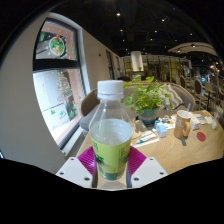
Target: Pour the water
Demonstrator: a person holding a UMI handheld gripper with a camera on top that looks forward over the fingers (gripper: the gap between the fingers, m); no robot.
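A clear plastic bottle (111,130) with a white cap and a green label stands upright between my fingers, lifted above the wooden table (172,152). My gripper (111,160) is shut on the bottle, its magenta pads (87,160) pressing the label from both sides. Beyond the fingers to the right, a brown cup (182,124) stands on the table. The bottle's base is hidden behind the gripper body.
A potted green plant (146,98) stands on the table behind the bottle. A small blue-rimmed bowl (161,127) sits beside the cup, and a red item (201,136) lies further right. A window and a poster (56,45) are on the left wall.
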